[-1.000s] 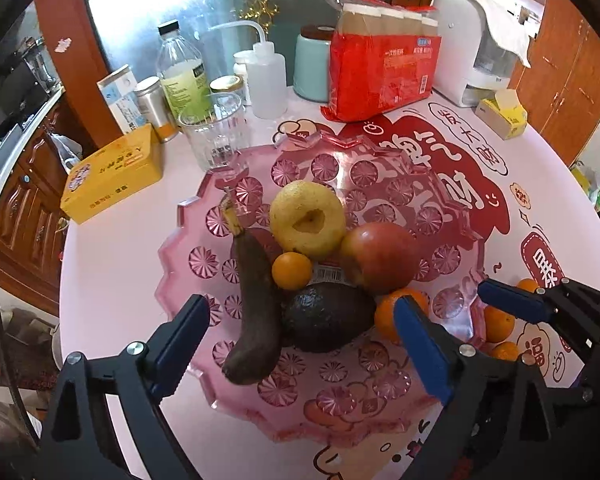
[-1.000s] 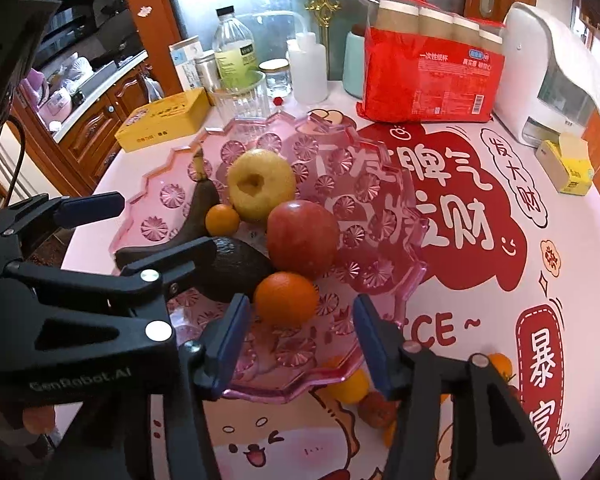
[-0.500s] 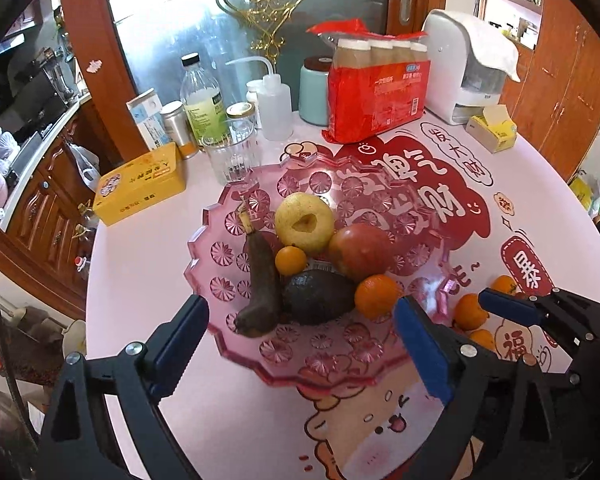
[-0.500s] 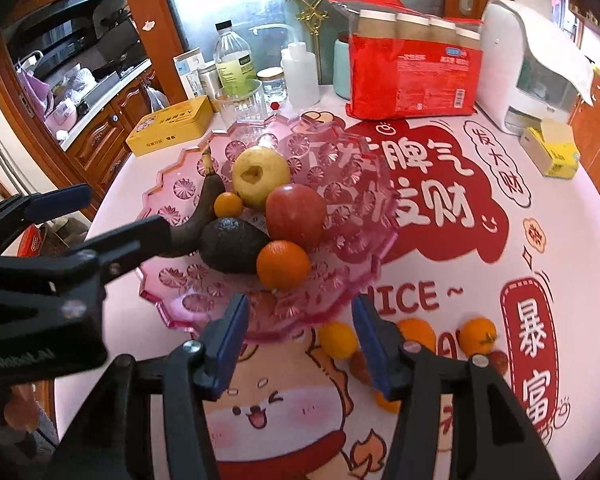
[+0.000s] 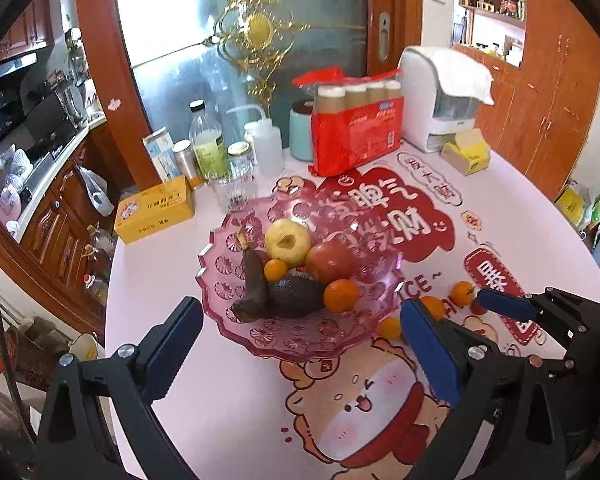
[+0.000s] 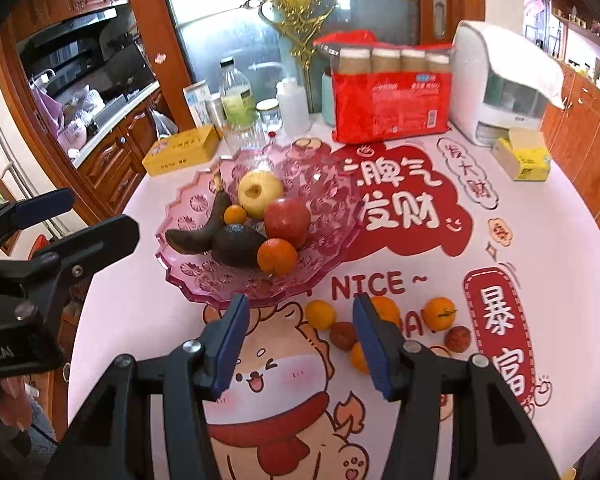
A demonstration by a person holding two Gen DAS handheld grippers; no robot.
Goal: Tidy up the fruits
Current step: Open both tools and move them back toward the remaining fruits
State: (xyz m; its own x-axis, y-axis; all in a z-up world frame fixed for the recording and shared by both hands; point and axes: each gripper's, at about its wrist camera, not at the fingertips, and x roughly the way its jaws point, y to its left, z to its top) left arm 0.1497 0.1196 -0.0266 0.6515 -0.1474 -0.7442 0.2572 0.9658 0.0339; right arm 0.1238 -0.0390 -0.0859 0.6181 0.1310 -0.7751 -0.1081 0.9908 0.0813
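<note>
Pink and round, the table (image 5: 228, 400) carries a printed cloth with a cartoon dog and red lettering, and bottles and boxes crowd its far edge by the glass door.

From my left wrist: my left fingers (image 5: 300, 356) are opening wide with nothing between them, above the near edge. The pink fruit bowl (image 5: 236, 316) sits toward the table's left side, holding a pear (image 5: 287, 240), an apple (image 5: 330, 266), an avocado (image 5: 294, 295), a blackened banana (image 5: 256, 288) and 2 oranges. My right fingers (image 5: 460, 312) show at the right, over the loose fruit. A risk, as I judge it: the near orange (image 5: 341, 295) rests by the bowl's shallow lip, so a careless drop could knock it out.

From my right wrist: my right fingers (image 6: 300, 344) are half open and empty, above the loose oranges (image 6: 320, 314) and 2 small brownish fruits lying between the bowl and the near edge. They are round; a glancing pinch could roll them off the table.

Against 1 second ago, both views have drawn back and up from the bowl. It looks smaller now, and the whole loose cluster has come into my right view. My left fingers have spread a little wider; my right ones are unchanged.
</note>
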